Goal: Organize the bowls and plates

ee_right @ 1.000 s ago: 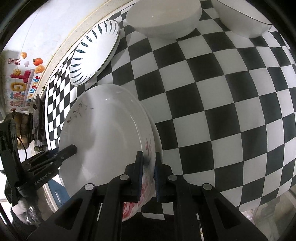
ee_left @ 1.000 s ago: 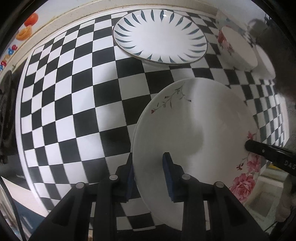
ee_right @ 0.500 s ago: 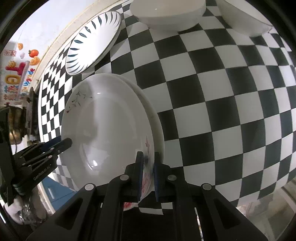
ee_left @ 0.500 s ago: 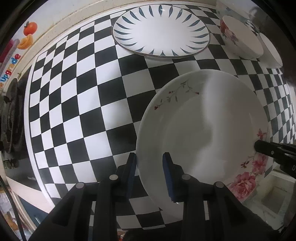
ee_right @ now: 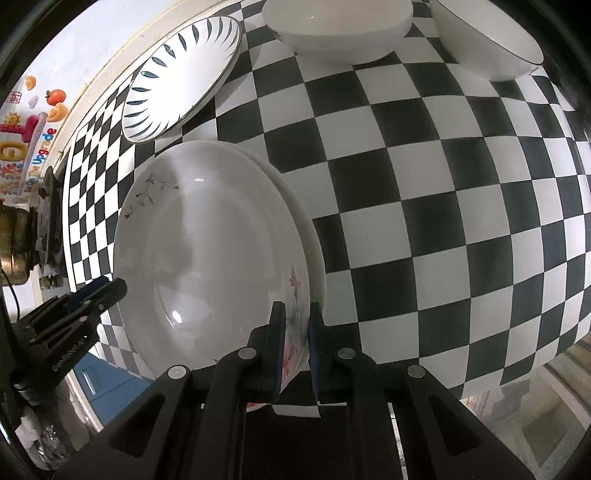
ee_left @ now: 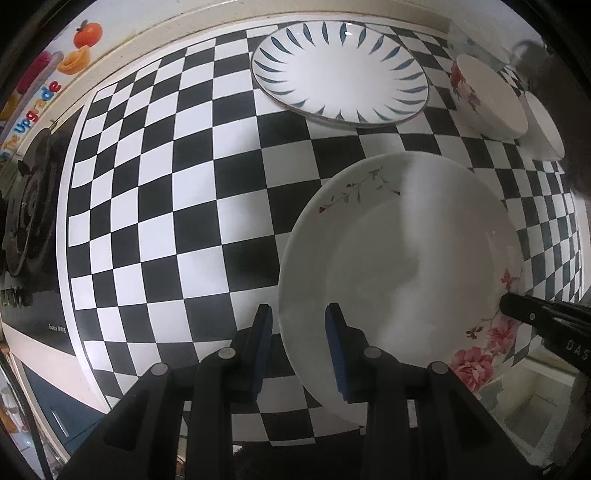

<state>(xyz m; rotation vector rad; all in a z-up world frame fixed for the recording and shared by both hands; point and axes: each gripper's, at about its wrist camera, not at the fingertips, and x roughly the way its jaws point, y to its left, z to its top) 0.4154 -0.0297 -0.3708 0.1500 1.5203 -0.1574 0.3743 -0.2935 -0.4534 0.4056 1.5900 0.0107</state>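
Holding one floral plate [ee_right: 207, 258]: two grippers; resting nearby: one striped plate [ee_left: 340, 70], two bowls [ee_right: 336, 26].

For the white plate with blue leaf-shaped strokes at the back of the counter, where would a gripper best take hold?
Grip the near rim of the white plate with blue leaf-shaped strokes, coming low from the front. It lies flat on the checkered countertop, and its raised edge likely lets one finger slip beneath.
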